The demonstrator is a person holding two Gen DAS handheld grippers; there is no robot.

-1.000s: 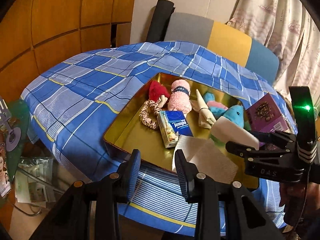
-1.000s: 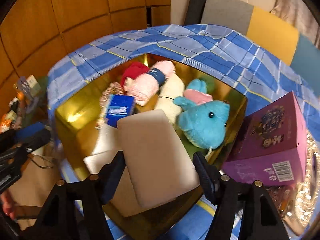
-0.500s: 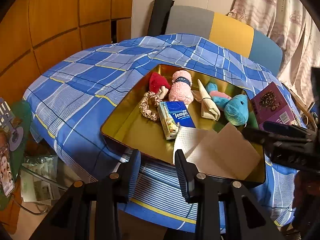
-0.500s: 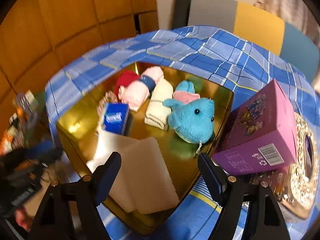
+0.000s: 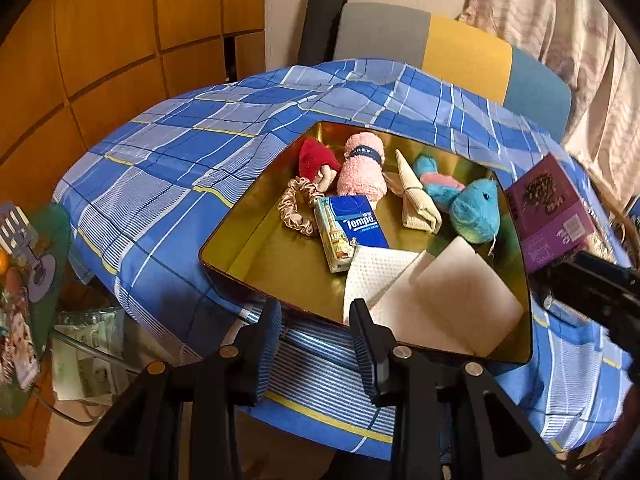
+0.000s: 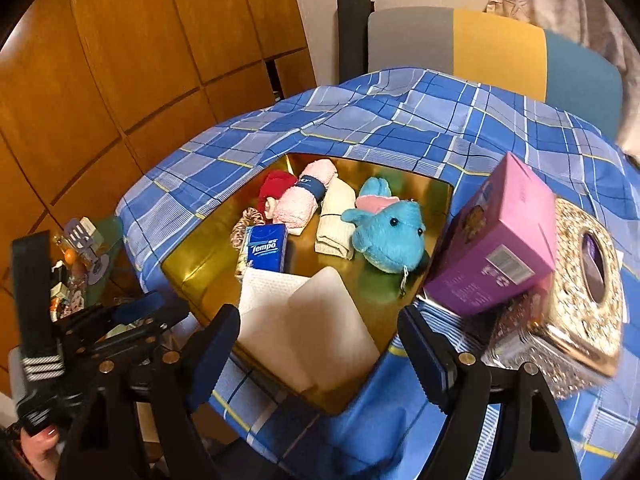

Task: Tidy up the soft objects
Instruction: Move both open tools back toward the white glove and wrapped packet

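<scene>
Two handheld grippers hover at the near edge of a table draped in a blue checked cloth (image 5: pixel 160 184). The left gripper (image 5: pixel 316 344) points toward the gold tray (image 5: pixel 248 248), its jaws parted by a modest gap and holding nothing. The right gripper (image 6: pixel 320 360) hangs above the tray's near corner, jaws spread wide and empty. Inside the tray lie a white sponge (image 6: pixel 320 320) atop a paper towel (image 6: pixel 264 284), a tissue pack (image 6: pixel 266 248), a blue plush toy (image 6: pixel 390 236), a pink rolled towel (image 6: pixel 306 196), a cream cloth (image 6: pixel 336 220), a red plush (image 6: pixel 274 186) and a scrunchie (image 5: pixel 296 208). A purple box (image 6: pixel 500 248) stands just beside the tray.
</scene>
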